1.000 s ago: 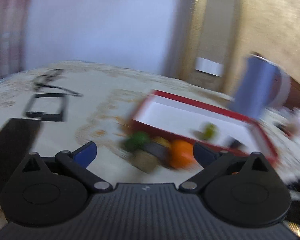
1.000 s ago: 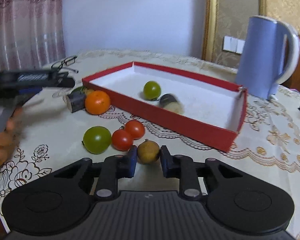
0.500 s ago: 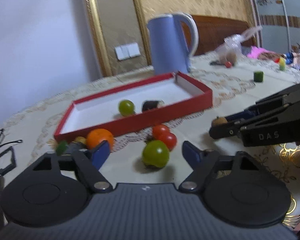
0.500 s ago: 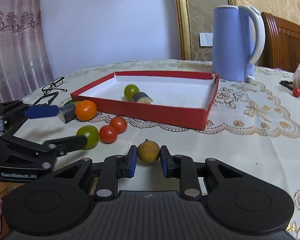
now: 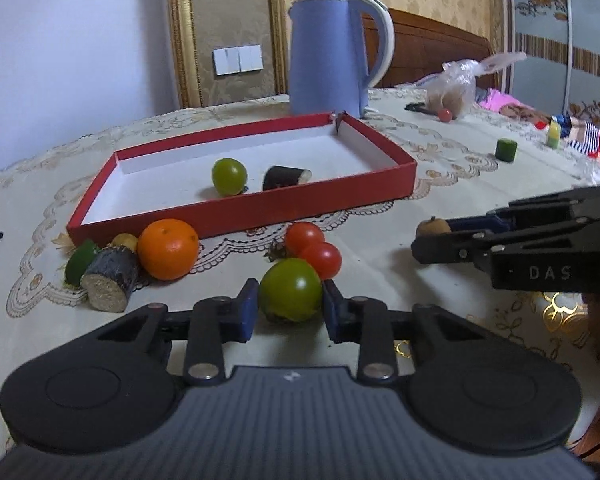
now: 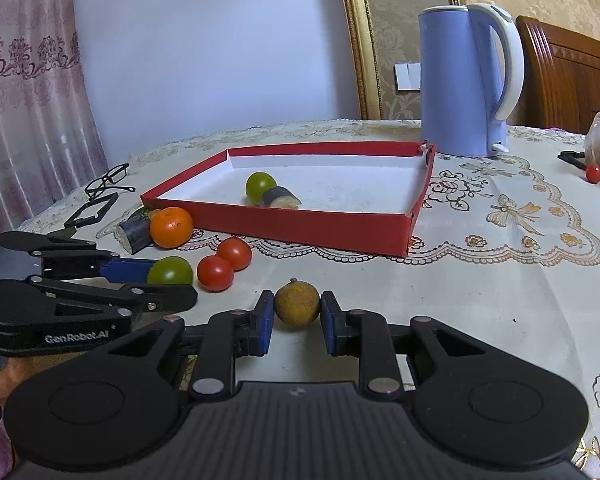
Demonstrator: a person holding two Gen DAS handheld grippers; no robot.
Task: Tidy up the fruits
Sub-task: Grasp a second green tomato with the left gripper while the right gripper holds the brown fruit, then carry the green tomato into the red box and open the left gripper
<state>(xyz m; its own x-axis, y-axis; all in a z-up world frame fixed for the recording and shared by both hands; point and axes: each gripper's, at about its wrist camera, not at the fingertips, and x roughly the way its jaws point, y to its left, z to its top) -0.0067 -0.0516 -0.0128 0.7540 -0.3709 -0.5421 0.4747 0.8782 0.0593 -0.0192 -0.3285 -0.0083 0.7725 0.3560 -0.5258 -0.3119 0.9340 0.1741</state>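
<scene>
Left wrist view: my left gripper (image 5: 290,306) has just been closing, and its blue pads now sit against both sides of the green tomato (image 5: 291,289), which rests on the counter (image 5: 440,328). So it is narrow, clamped on that fruit. Two red tomatoes (image 5: 314,248) lie just behind it, touching each other. Further left an orange (image 5: 168,249) sits beside a dark cut stalk piece (image 5: 110,284), with a green wedge (image 5: 80,266) and a small yellowish fruit (image 5: 125,241) tucked next to them. All are outside the red tray (image 5: 300,204). Inside the tray are a green round fruit (image 5: 229,176) and a dark cut piece (image 5: 286,177), close together. A blue kettle (image 5: 328,56) stands behind the tray's far corner. At right my right gripper (image 5: 434,236) comes in side-on with a small brown fruit (image 5: 433,226) at its tip. A plastic bag (image 5: 456,88) and a green cylinder (image 5: 505,149) are far back on the right.

Right wrist view: the right gripper (image 6: 296,316) is narrow, pads pressed on the brown fruit (image 6: 297,303), low over the counter (image 6: 480,300); I can't tell if the fruit touches the cloth. The left gripper (image 6: 168,284) enters from the left, gripping the green tomato (image 6: 171,271). The red tomatoes (image 6: 224,262) are just right of it, and the orange (image 6: 171,227) is nearer the tray (image 6: 320,228). The tray holds the same two pieces. Glasses (image 6: 108,178) lie far left, and the kettle (image 6: 460,80) is behind the tray.
</scene>
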